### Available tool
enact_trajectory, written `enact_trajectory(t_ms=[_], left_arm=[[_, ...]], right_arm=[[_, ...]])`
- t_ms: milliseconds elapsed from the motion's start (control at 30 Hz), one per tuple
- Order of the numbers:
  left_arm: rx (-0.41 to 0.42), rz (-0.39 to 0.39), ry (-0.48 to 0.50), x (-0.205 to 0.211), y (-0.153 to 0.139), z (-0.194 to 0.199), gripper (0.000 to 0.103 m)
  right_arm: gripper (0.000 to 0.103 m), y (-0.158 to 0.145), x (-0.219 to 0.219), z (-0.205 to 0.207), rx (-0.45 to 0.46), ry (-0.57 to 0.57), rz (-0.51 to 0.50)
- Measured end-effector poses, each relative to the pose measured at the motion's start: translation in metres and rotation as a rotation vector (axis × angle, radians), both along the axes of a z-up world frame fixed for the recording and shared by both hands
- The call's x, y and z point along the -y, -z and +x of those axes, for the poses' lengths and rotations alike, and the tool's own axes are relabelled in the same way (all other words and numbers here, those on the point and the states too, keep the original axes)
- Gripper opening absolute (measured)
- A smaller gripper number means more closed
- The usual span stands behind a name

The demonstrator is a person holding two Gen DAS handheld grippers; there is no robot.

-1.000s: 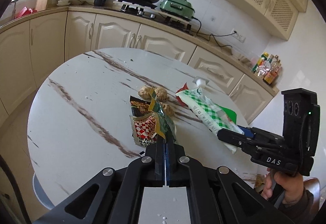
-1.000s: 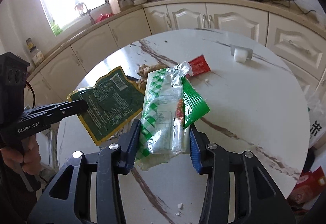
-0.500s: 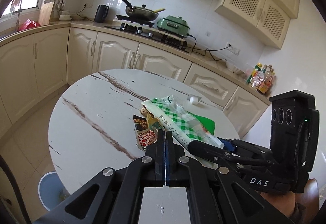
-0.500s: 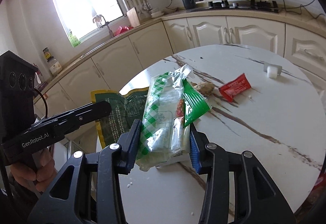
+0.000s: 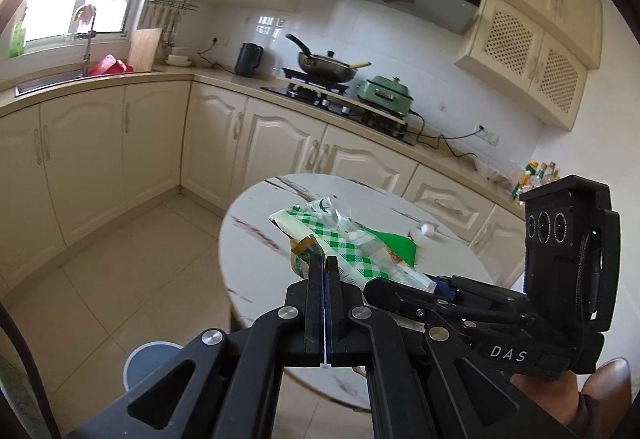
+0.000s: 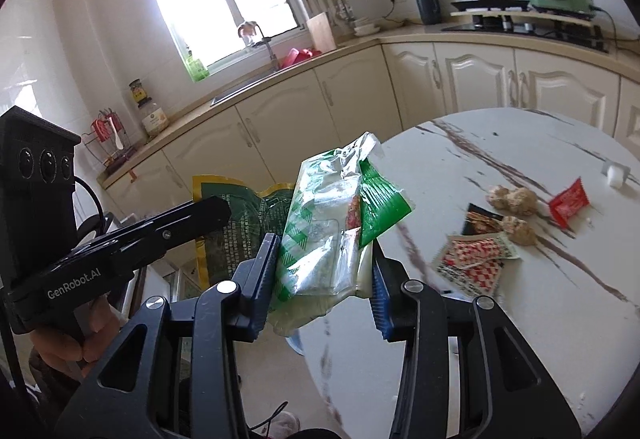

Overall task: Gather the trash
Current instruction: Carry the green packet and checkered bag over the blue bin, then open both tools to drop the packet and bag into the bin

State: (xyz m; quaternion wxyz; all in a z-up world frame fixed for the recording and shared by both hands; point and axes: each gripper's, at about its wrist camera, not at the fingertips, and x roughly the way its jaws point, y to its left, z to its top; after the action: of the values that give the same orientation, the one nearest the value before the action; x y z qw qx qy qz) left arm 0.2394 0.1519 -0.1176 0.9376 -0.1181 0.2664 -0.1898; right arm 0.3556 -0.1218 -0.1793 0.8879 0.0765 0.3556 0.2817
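Two grippers carry wrappers off a round marble table (image 6: 520,319) in a cream kitchen.

A blue bin (image 5: 148,363) stands on the floor beside the table. The right gripper (image 6: 324,271) pinches a green-checked clear bag (image 6: 320,231) between its pads, held at the table's edge. The left gripper (image 5: 324,271), jaws pressed together, clamps a dark green foil wrapper (image 6: 240,223). A red-checked wrapper (image 6: 472,259), a small red packet (image 6: 568,201) and brown lumps (image 6: 514,201) lie on the tabletop.
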Motion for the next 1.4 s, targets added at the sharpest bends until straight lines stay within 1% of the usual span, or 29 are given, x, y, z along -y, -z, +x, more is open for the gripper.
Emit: enact_trajectory(t_ms=[100,200,233,267,367,400,467,533,667,733,800,833,867,900,933,967,1000,1033,1067,1100,1167,1200,1233,1267,1300,1367,1400], left_arm=[[-0.009,-0.01,-0.066,-0.044,0.003,-0.02,0.0],[-0.038,-0.004,-0.123,-0.079,0.013,-0.033,0.0],[-0.055,-0.006,-0.14,-0.091,0.019,-0.034,0.0],[-0.069,-0.01,-0.152,-0.101,0.024,-0.036,0.0],[-0.117,-0.019,-0.174,-0.127,0.049,-0.026,0.0],[-0.141,-0.021,-0.169,-0.135,0.062,-0.018,0.0],[-0.205,0.004,-0.188,-0.148,0.088,0.0,0.0],[-0.285,-0.023,-0.179,-0.157,0.12,0.017,0.0],[-0.4,-0.029,-0.178,-0.17,0.17,0.043,0.0],[-0.458,-0.03,-0.189,-0.177,0.194,0.054,0.0],[-0.526,-0.032,-0.178,-0.182,0.217,0.065,0.0],[-0.554,-0.027,-0.173,-0.184,0.227,0.07,0.0],[-0.57,-0.009,-0.19,-0.188,0.233,0.076,0.0],[-0.581,-0.004,-0.207,-0.19,0.237,0.078,0.0],[-0.596,-0.017,-0.206,-0.192,0.241,0.083,0.0],[-0.62,-0.023,-0.205,-0.193,0.245,0.086,0.004],[-0.639,-0.021,-0.206,-0.193,0.247,0.088,0.004],[-0.644,-0.015,-0.213,-0.193,0.249,0.093,0.005],[-0.649,-0.005,-0.225,-0.196,0.247,0.097,0.008],[-0.651,0.002,-0.234,-0.197,0.243,0.097,0.01],[-0.646,0.001,-0.251,-0.196,0.238,0.096,0.018],[-0.638,-0.002,-0.259,-0.197,0.231,0.093,0.019],[-0.633,0.001,-0.267,-0.198,0.228,0.083,0.026],[-0.63,0.01,-0.282,-0.2,0.22,0.078,0.033],[-0.616,0.011,-0.294,-0.201,0.213,0.071,0.035],[-0.579,0.006,-0.317,-0.204,0.194,0.049,0.043],[-0.557,0.012,-0.337,-0.206,0.179,0.04,0.046]], right_arm=[[0.039,0.007,-0.043,0.005,-0.007,-0.056,-0.002],[0.036,0.023,-0.089,0.013,-0.035,-0.108,-0.005],[0.032,0.031,-0.104,0.017,-0.052,-0.128,-0.006],[0.022,0.04,-0.12,0.021,-0.071,-0.145,-0.01],[0.018,0.075,-0.159,0.035,-0.125,-0.181,-0.045],[0.016,0.092,-0.173,0.043,-0.153,-0.19,-0.052],[0.016,0.126,-0.193,0.059,-0.2,-0.193,-0.092],[0.016,0.169,-0.212,0.076,-0.263,-0.197,-0.115],[0.016,0.242,-0.233,0.106,-0.373,-0.198,-0.157],[0.016,0.27,-0.242,0.118,-0.39,-0.2,-0.185],[0.019,0.297,-0.248,0.129,-0.432,-0.208,-0.184],[0.021,0.307,-0.25,0.131,-0.438,-0.206,-0.194],[0.027,0.316,-0.253,0.134,-0.444,-0.203,-0.215],[0.028,0.324,-0.255,0.137,-0.451,-0.197,-0.238],[0.032,0.33,-0.254,0.139,-0.461,-0.19,-0.239],[0.034,0.335,-0.252,0.141,-0.47,-0.183,-0.235],[0.034,0.339,-0.251,0.142,-0.477,-0.174,-0.241],[0.035,0.342,-0.249,0.143,-0.482,-0.162,-0.252],[0.04,0.342,-0.248,0.143,-0.483,-0.155,-0.256],[0.041,0.34,-0.249,0.142,-0.481,-0.15,-0.259],[0.042,0.334,-0.246,0.141,-0.463,-0.137,-0.284],[0.042,0.329,-0.246,0.139,-0.448,-0.13,-0.297],[0.043,0.321,-0.245,0.137,-0.432,-0.121,-0.313],[0.046,0.315,-0.243,0.134,-0.421,-0.11,-0.329],[0.047,0.304,-0.242,0.131,-0.404,-0.097,-0.342],[0.052,0.285,-0.245,0.124,-0.378,-0.098,-0.338],[0.052,0.274,-0.242,0.12,-0.366,-0.099,-0.323]])
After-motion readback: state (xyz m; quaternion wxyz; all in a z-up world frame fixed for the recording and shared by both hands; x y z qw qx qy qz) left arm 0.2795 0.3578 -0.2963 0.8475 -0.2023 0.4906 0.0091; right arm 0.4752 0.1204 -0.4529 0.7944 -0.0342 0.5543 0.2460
